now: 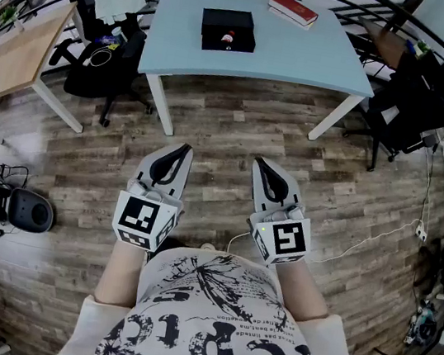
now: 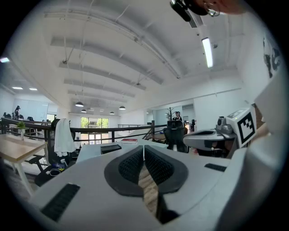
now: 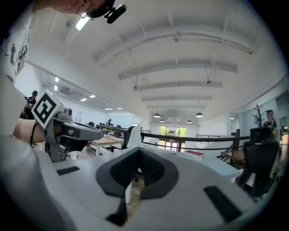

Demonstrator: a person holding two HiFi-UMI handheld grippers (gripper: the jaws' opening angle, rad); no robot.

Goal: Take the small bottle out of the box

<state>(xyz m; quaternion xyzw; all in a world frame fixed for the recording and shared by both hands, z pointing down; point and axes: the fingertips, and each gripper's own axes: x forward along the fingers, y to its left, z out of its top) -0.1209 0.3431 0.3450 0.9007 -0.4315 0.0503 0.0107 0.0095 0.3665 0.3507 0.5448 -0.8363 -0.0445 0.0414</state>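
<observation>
A black box [image 1: 227,29] lies open on the light blue table [image 1: 307,61], well ahead of me. Inside it lies the small bottle [image 1: 227,38], pale with a red part. Both grippers are held low over the wooden floor, close to my body and far short of the table. My left gripper [image 1: 183,151] is shut with nothing between its jaws, and the tips meet in its own view [image 2: 143,149]. My right gripper [image 1: 259,163] is also shut and empty [image 3: 139,151]. The box [image 2: 110,148] shows small in the left gripper view.
A red book [image 1: 292,10] lies at the table's far right. A black office chair [image 1: 106,62] with a white cloth stands left of the table, beside a wooden desk [image 1: 15,56]. Another chair [image 1: 408,110] stands right. Cables and a grey device [image 1: 25,208] lie on the floor.
</observation>
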